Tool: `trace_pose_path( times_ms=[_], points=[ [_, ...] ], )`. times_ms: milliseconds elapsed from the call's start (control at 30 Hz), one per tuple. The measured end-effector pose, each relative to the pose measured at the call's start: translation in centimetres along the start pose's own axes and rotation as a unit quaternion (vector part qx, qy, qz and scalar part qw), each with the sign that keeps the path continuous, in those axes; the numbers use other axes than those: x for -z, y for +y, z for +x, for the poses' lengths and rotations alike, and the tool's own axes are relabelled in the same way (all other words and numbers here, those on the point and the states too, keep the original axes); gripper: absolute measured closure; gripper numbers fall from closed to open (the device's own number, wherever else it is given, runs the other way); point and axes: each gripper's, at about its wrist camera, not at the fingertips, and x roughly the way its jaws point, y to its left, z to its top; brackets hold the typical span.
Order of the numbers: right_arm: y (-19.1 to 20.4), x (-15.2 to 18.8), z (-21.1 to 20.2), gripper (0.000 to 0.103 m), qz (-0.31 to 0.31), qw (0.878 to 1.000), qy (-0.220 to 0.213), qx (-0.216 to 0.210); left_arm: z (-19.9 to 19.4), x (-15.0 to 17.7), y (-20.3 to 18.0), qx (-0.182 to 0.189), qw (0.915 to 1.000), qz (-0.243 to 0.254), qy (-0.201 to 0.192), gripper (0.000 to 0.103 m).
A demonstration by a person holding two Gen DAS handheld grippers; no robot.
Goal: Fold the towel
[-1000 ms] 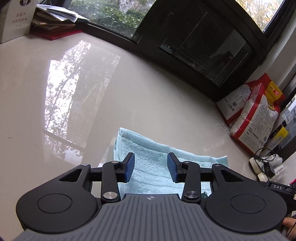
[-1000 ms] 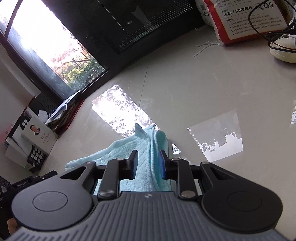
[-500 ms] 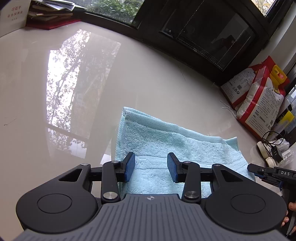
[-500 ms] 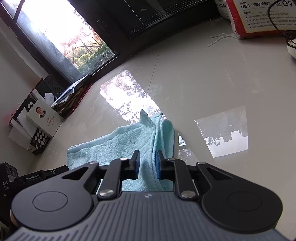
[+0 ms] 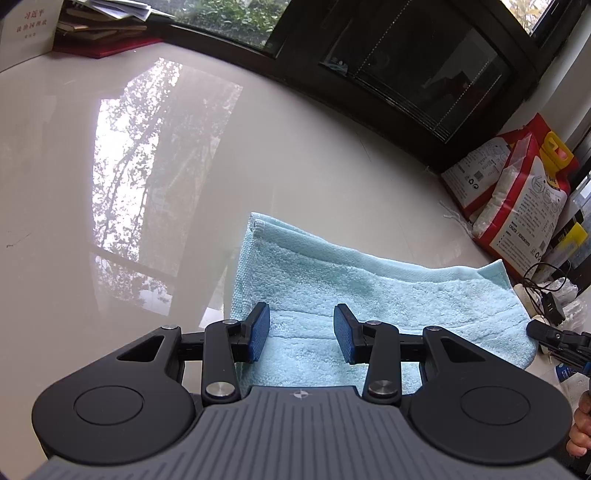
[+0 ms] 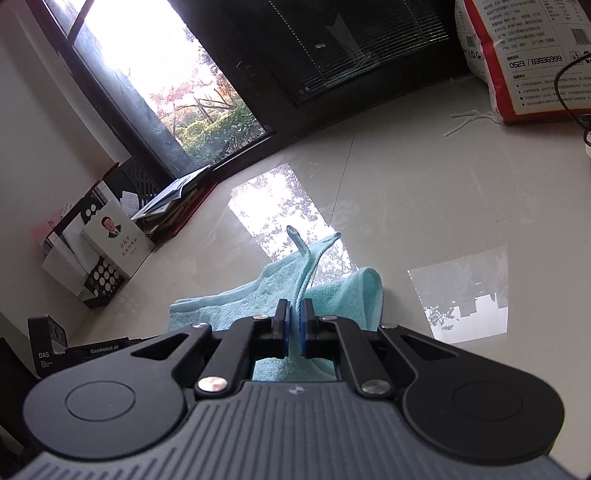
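While right claw (image 6: 294, 325) pinches towel (image 6: 266, 291), left claw (image 5: 301, 334) gapes.

A: Location entry, please. What sort of place am I steering in?

B: I log it as a lived-in home or small office corner, not a lab. Items supporting:
- glossy cream bench (image 5: 155, 155), mirroring the windows;
- dark-framed window (image 6: 147, 70) giving onto garden shrubs and trees;
- stack of books and papers (image 5: 99, 26) on a red folder by the sill;
- perforated black file holder (image 6: 107, 273) with a white paperback;
- red-and-white printed sacks (image 5: 517, 195) propped in the corner;
- tangle of black cable and a charger (image 5: 546, 295) beside them.

A: Logged.
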Motion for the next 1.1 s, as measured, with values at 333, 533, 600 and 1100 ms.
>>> trace_pose_path(
  times_ms=[333, 533, 600, 1100],
  points=[
    [-1.9, 3.1, 0.9, 0.097, 0.032, 0.998, 0.029, 0.036, 0.1, -0.3, 0.0, 0.0, 1.0, 0.003, 0.002, 0.061],
    [-1.4, 2.9, 1.2, 0.091, 0.022, 0.998, 0.032, 0.043, 0.0, -0.4, -0.2, -0.002, 1.0, 0.009, 0.002, 0.061],
    [-1.2, 2.5, 1.2, 0.09, 0.018, 0.998, 0.029, 0.043, -0.1, -0.7, -0.4, -0.001, 1.0, 0.009, 0.002, 0.061],
    [-1.0, -1.6, 4.0, 0.077, -0.047, 0.997, 0.025, 0.064, 0.8, -3.9, -2.0, -0.008, 0.9987, 0.049, -0.014, 0.061]
  ],
)
